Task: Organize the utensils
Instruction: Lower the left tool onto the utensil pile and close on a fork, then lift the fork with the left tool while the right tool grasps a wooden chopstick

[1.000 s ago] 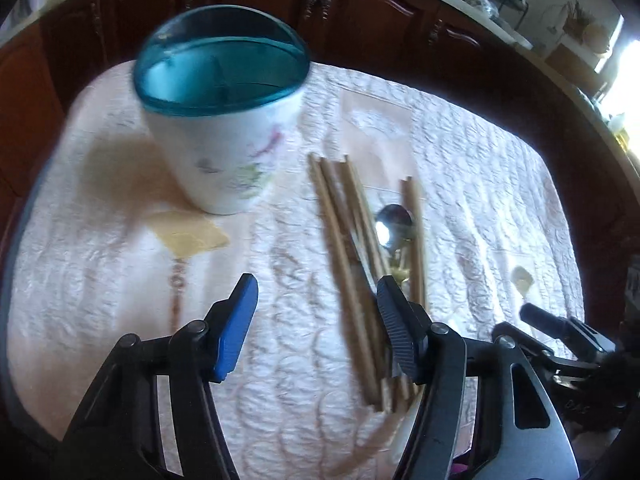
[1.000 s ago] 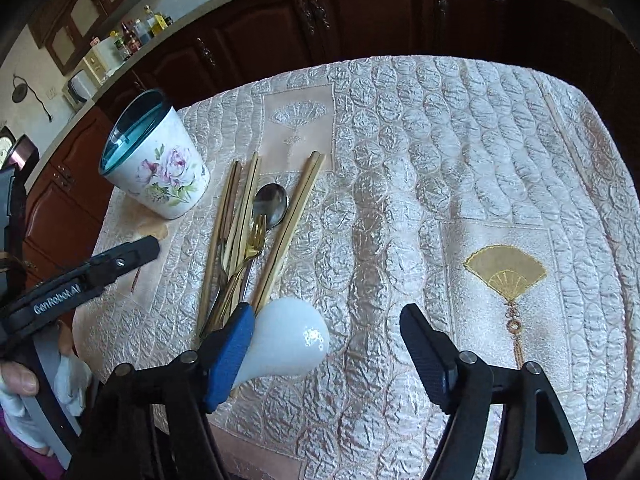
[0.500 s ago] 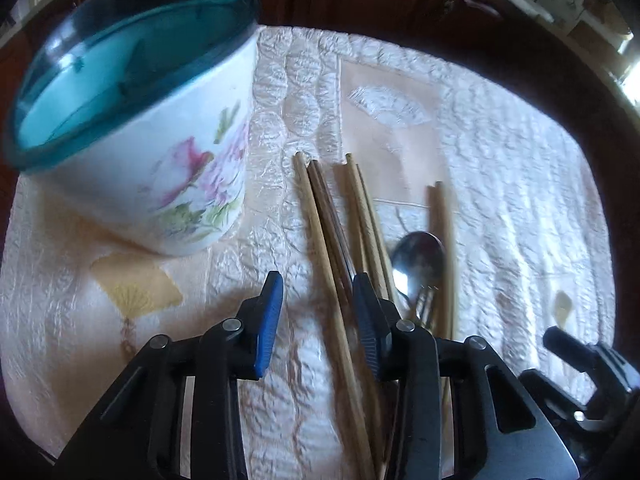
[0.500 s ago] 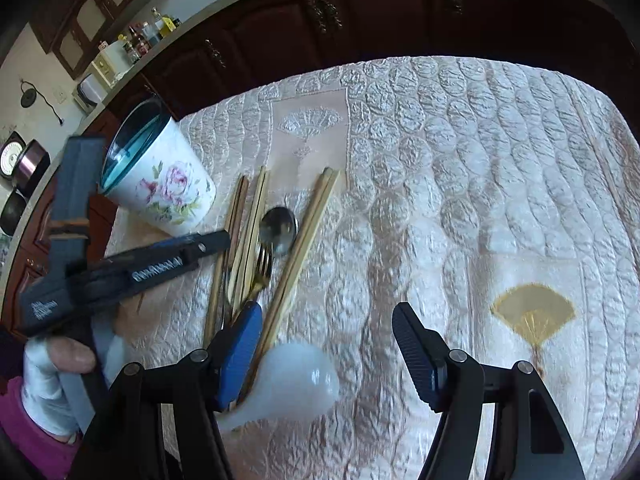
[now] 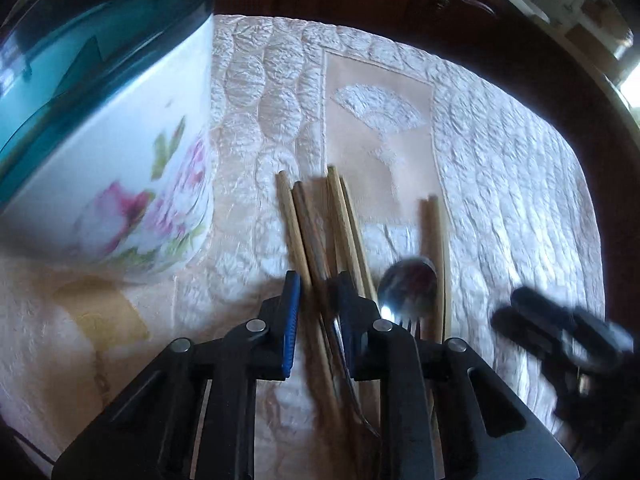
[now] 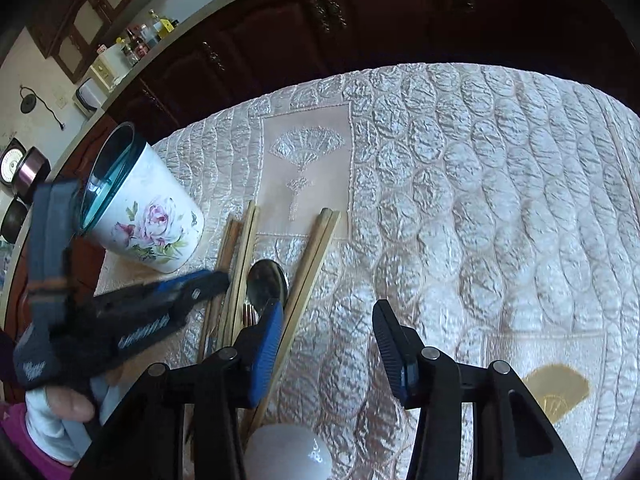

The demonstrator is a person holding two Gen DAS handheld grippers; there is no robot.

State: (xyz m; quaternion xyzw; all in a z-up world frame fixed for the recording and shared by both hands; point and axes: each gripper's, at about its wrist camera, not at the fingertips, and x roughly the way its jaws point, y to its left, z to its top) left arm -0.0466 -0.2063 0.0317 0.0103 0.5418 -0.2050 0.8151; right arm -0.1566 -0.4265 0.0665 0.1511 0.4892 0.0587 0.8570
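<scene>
Several wooden chopsticks [image 5: 304,224] lie side by side on the quilted cloth, with a metal spoon [image 5: 408,284] and a fork [image 5: 410,326] among them. My left gripper [image 5: 318,300] is low over the leftmost chopsticks, its jaws narrowed around a dark chopstick [image 5: 316,240]. A floral cup [image 5: 120,184] with a teal rim stands close on the left. In the right wrist view my right gripper [image 6: 326,328] is open and empty above the cloth, right of the chopsticks [image 6: 240,256], spoon [image 6: 267,282] and cup [image 6: 148,220]. A white ceramic spoon [image 6: 288,454] lies below it.
The table is covered by a pale quilted cloth [image 6: 480,200] with fan motifs. Dark wooden cabinets [image 6: 360,20] run along the far side. The left gripper and the hand holding it [image 6: 120,320] cross the left of the right wrist view.
My left gripper moved forward and down over the chopsticks and its jaws narrowed from wide open to around a dark chopstick. The right gripper shifted slightly forward, staying open.
</scene>
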